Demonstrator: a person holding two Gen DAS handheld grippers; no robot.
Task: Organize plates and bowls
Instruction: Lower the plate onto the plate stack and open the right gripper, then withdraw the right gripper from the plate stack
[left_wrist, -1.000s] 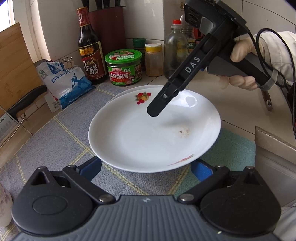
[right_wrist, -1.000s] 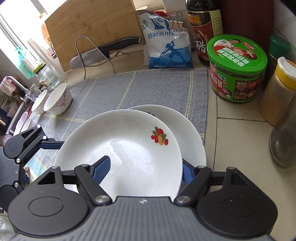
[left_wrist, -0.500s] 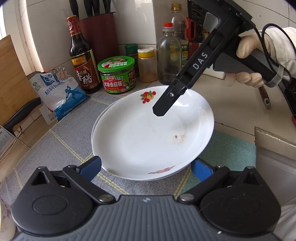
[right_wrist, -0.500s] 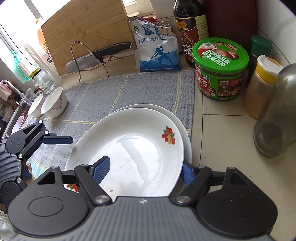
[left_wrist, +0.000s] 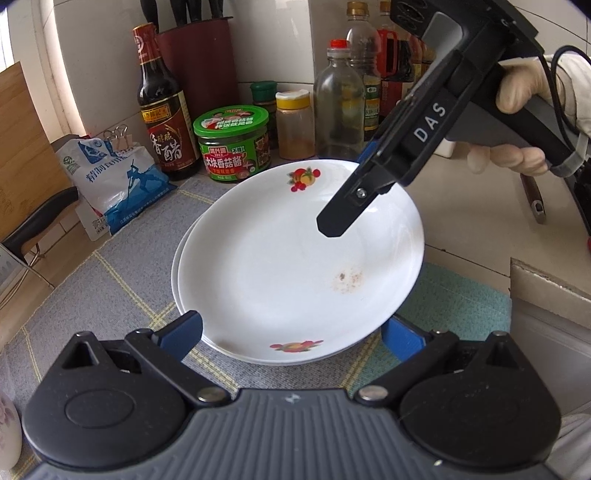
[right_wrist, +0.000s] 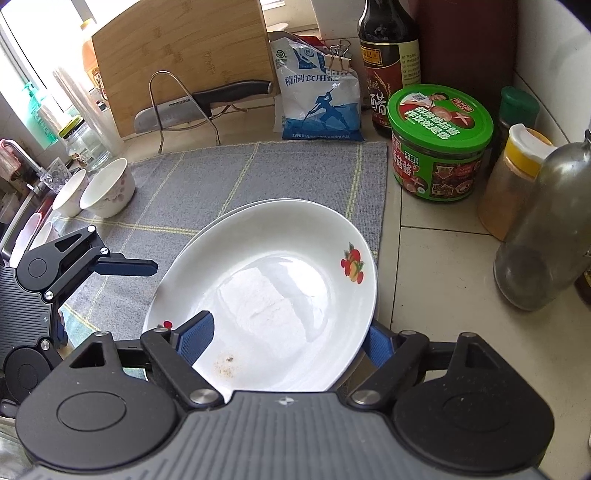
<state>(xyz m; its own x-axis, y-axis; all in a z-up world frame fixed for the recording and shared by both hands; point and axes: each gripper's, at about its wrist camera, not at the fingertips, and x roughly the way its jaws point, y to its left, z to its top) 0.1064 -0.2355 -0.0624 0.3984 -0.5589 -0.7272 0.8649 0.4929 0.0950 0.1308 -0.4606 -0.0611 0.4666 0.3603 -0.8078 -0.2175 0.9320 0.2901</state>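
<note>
Between the fingers of our right gripper (right_wrist: 284, 341) sits the upper plate (right_wrist: 273, 288), its near rim lodged in the gap; whether the pads clamp it or merely straddle it we cannot tell. That plate rests nested on a lower plate (left_wrist: 184, 236), whose rim shows just beyond it; both lie on the grey mat (right_wrist: 229, 177) ahead of the gripper. Our left gripper (left_wrist: 291, 334) stands wide, its blue pads on either side of the stack's near edge and apparently clear of it.

Procedure, as we judge it: seat the upper plate concentric on the lower one; lower the rim gently before opening, since glazed ware slides; withdraw straight back along the fingers so the stack is not dragged toward the tiled surface (right_wrist: 443, 266) to the right.

Only the right wrist view shows two bowls (right_wrist: 107, 188) far to the left of the gripper, near the mat's edge, still to be organized; only the left wrist view shows the right gripper's finger from outside, poised over the plate's interior.
</note>
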